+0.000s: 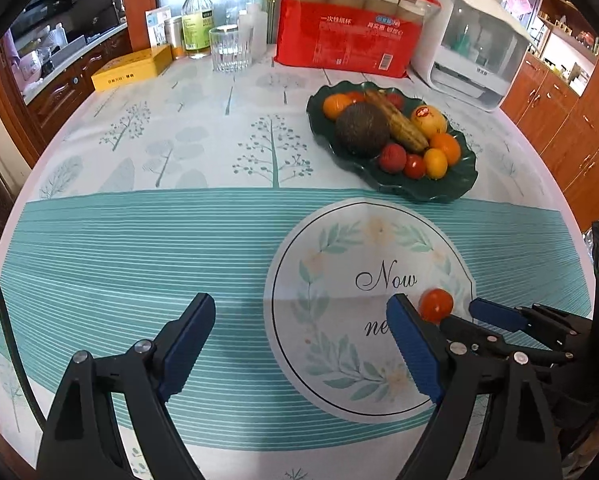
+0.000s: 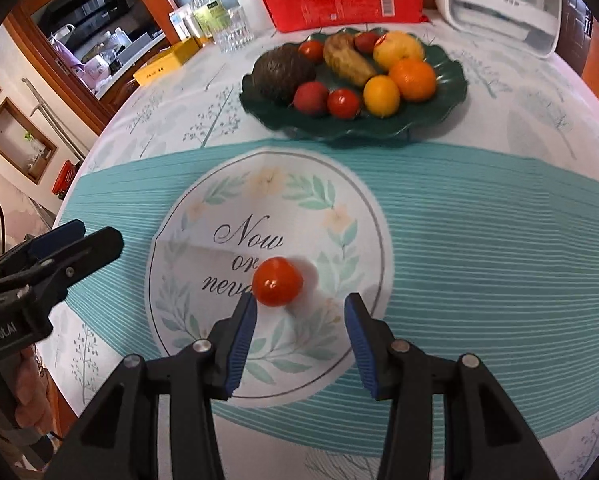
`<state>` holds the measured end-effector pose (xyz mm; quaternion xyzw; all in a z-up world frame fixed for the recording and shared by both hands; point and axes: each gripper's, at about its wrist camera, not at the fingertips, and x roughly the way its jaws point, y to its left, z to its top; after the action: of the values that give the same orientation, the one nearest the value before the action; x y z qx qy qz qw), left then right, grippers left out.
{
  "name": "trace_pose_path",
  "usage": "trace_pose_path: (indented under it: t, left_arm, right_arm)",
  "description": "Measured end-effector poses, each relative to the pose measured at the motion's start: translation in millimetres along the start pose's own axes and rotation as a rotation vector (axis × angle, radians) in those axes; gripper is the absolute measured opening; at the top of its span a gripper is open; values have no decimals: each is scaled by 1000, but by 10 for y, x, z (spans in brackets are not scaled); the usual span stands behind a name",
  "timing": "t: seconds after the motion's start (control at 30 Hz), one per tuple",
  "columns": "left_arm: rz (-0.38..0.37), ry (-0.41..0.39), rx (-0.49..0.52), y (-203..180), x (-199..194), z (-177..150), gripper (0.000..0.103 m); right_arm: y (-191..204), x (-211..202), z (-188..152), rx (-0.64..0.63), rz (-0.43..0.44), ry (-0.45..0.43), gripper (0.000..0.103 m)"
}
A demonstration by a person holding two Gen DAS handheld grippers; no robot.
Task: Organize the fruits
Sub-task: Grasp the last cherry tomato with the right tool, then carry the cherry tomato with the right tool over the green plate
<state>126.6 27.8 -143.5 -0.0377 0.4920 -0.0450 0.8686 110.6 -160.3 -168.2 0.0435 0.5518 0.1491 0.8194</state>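
Note:
A small red tomato (image 2: 277, 281) lies alone on the tablecloth's round printed emblem; it also shows in the left wrist view (image 1: 436, 305). My right gripper (image 2: 299, 312) is open just behind it, the tomato near its left fingertip and a little ahead of the gap. My left gripper (image 1: 301, 314) is open and empty, to the left of the tomato. A dark green leaf-shaped plate (image 2: 451, 92) holds oranges, tomatoes, an avocado, a yellow apple and other fruit farther back; the plate also shows in the left wrist view (image 1: 465, 178).
At the table's far edge stand a red pack of paper cups (image 1: 347, 36), a white appliance (image 1: 475, 44), a glass (image 1: 230, 48), a bottle (image 1: 196, 20) and a yellow box (image 1: 133, 68). Wooden cabinets (image 1: 571, 120) are at the right.

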Motion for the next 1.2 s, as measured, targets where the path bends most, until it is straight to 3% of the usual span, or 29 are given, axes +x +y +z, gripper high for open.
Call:
trace_pose_path:
  t: [0.47, 0.63, 1.2]
  left_arm:
    - [2, 30, -19, 37, 200, 29, 87]
    - [3, 29, -18, 30, 214, 28, 87]
    - [27, 63, -2, -43, 266, 100, 87]
  right_arm:
    - [151, 189, 115, -72, -42, -38, 45]
    - [206, 206, 85, -116, -76, -46, 30]
    - [243, 74, 51, -107, -62, -49, 29]
